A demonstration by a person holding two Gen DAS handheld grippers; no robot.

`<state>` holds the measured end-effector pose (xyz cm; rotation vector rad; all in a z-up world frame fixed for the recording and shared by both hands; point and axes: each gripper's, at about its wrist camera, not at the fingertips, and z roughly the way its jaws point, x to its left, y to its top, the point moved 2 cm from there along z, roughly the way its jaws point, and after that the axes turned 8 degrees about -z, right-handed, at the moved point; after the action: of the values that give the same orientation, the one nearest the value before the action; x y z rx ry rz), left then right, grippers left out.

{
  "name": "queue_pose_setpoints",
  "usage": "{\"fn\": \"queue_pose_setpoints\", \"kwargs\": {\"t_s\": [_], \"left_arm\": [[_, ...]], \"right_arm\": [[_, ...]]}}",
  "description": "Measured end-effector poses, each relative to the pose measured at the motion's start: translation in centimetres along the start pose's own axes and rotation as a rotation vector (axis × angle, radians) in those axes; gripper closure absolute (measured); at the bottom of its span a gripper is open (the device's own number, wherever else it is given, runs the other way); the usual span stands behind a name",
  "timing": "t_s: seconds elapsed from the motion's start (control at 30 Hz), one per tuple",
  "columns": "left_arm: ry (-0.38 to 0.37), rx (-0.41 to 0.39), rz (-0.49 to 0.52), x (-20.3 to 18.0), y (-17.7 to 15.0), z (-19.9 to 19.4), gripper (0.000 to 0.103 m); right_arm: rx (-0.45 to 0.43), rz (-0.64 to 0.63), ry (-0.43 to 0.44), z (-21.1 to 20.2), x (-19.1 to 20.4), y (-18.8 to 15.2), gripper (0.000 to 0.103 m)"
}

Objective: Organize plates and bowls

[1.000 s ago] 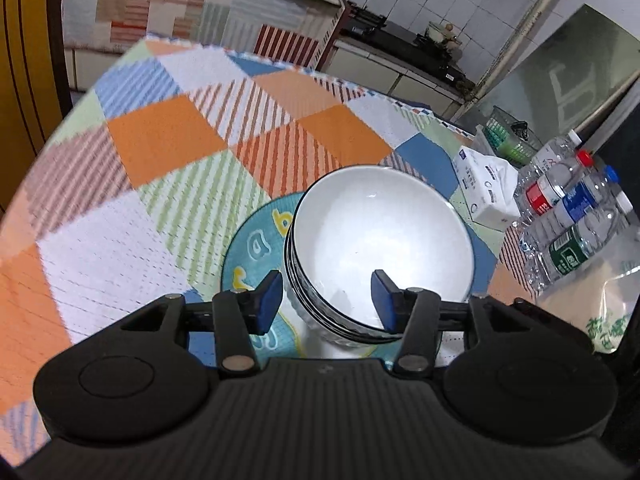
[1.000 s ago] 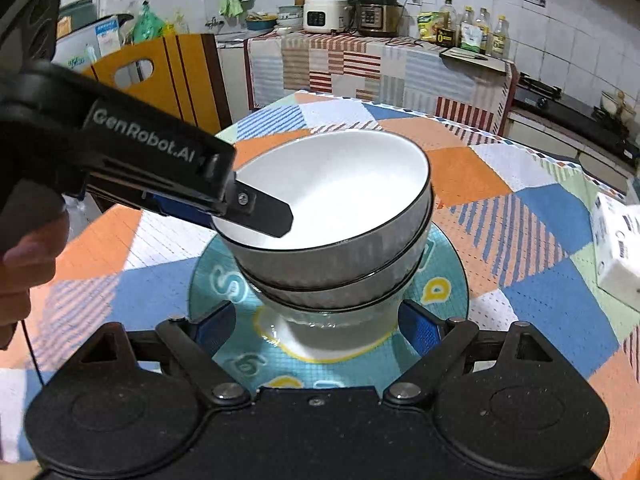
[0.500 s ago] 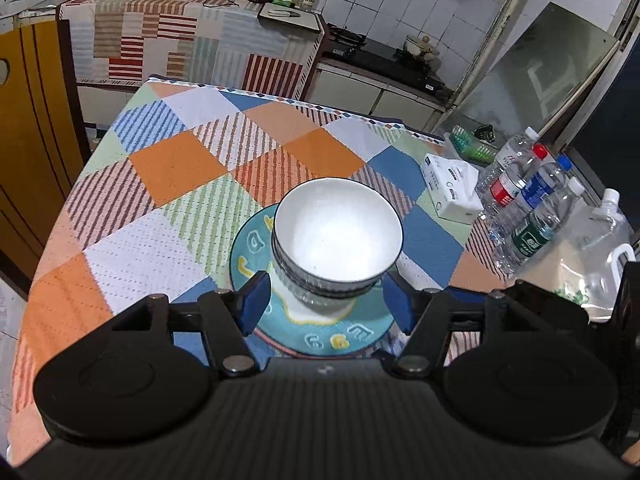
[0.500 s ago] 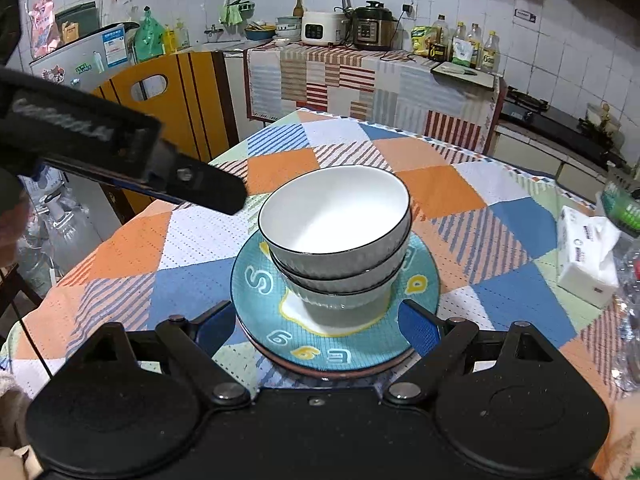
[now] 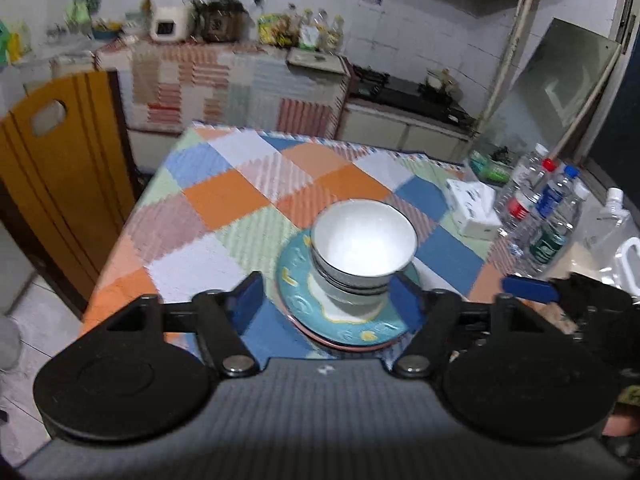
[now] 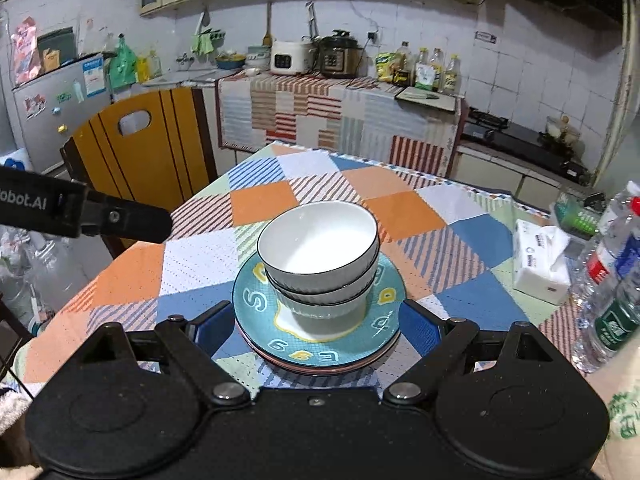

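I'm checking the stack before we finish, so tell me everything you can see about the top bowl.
The top bowl is white and glossy inside, looks ceramic, with a thin dark rim line and a pale grey ribbed outer wall. It sits upright and empty, nested in a second matching bowl, which rests in a third; the stack stands on the teal plate on the checked tablecloth. Only the bowl beneath touches it; neither gripper does.

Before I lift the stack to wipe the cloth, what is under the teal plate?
Under the teal plate a pinkish plate rim peeks out along the near edge, on the checked tablecloth. Whether more plates lie beneath is hidden. Stacked bowls sit on top.
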<state>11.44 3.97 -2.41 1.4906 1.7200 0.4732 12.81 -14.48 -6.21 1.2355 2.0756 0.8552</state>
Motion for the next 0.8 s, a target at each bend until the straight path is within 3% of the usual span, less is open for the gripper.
{"fn": "queue_pose_setpoints", "kwargs": {"t_s": [0.13,0.37,0.6,0.8], "left_arm": [[0.028,-0.05,0.02,-0.2,-0.3,-1.6,0.023],[0.033,-0.052,0.021,-0.6,-1.4,-2.9,0.005],[0.066,-0.018,0.022,-0.9,-2.8,-2.8,0.004],[0.086,-0.007,0.015,-1.1,-3.6,-2.7,0.004]], "right_arm": [[0.001,0.053,-0.035,-1.9,0.2,0.1,0.008],[-0.005,0.088,-0.097,-4.7,0.5,-0.2,0.007],[-0.069,0.191,-0.118,-6.8,-0.2,-1.5,0.008],[-0.036,0.222,-0.161,-7.0,-0.6,-2.6,0.007]]}}
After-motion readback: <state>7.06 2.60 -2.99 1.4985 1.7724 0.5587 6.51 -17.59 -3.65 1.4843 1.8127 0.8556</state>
